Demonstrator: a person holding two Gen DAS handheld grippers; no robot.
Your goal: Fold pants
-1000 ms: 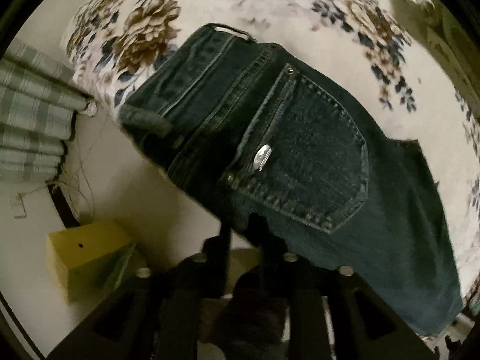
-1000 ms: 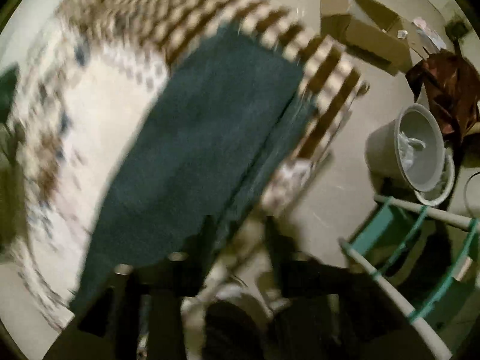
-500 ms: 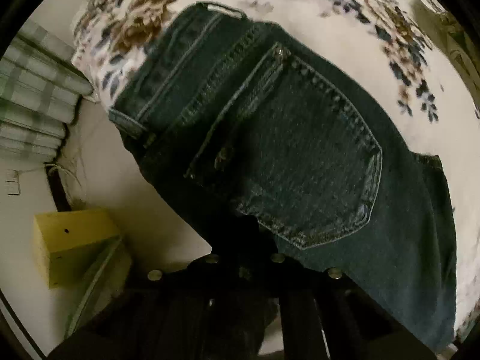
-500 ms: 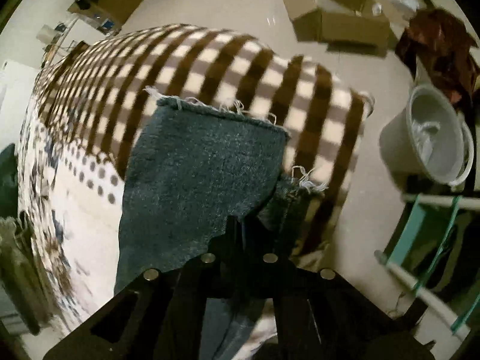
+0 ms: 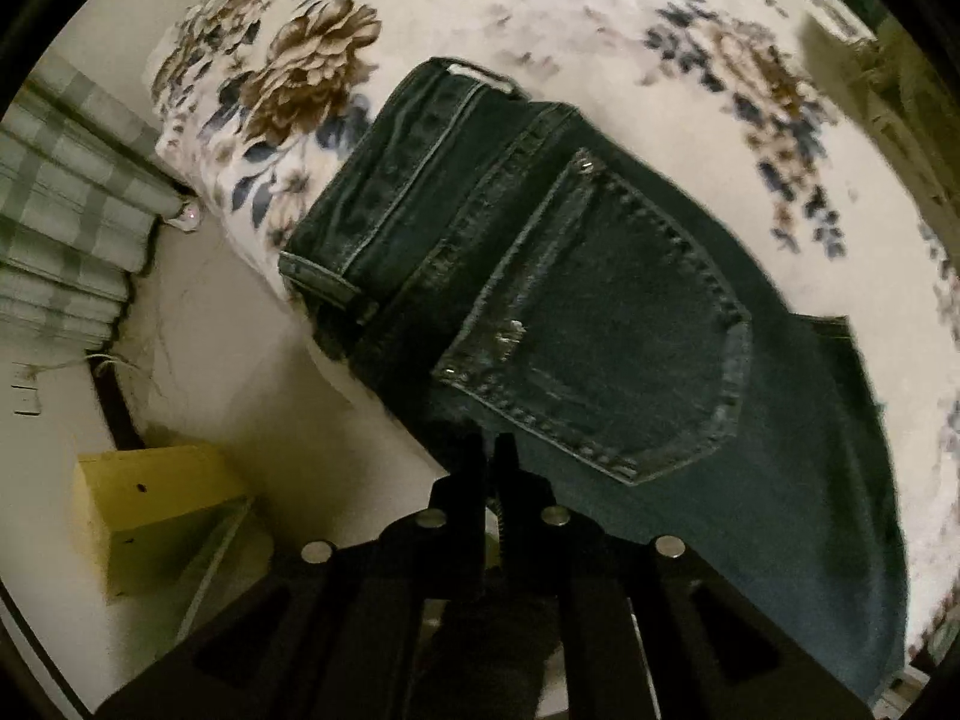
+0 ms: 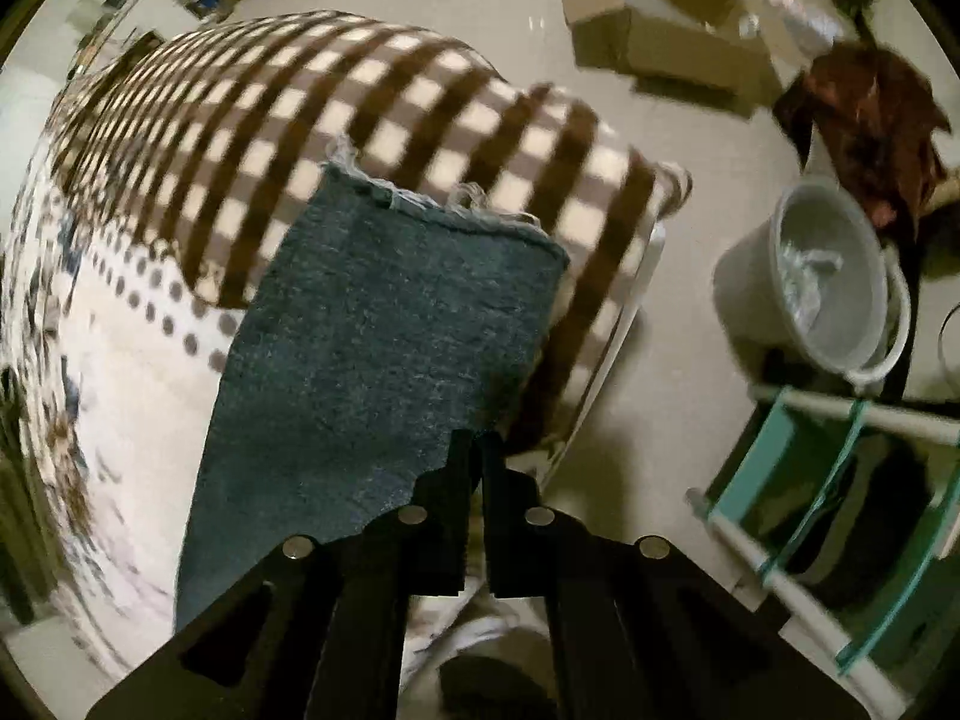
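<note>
Dark blue jeans [image 5: 576,324] lie on a floral bedspread [image 5: 540,18], waistband up-left, back pocket facing me. My left gripper [image 5: 491,450] is shut on the near edge of the jeans below the pocket. In the right wrist view the frayed leg end of the jeans [image 6: 384,348] lies over a brown checked blanket [image 6: 360,102]. My right gripper [image 6: 476,447] is shut on the near side edge of that leg.
A yellow box [image 5: 150,498] and a plaid curtain [image 5: 66,210] stand left of the bed. On the floor right of the bed are a grey bucket [image 6: 822,276], a cardboard box [image 6: 654,30], brown cloth [image 6: 870,114] and a teal rack [image 6: 840,510].
Both grippers closed on the jeans' near edges over the last second. The left one then pulled back a little; the leg end was drawn flat over the checked blanket.
</note>
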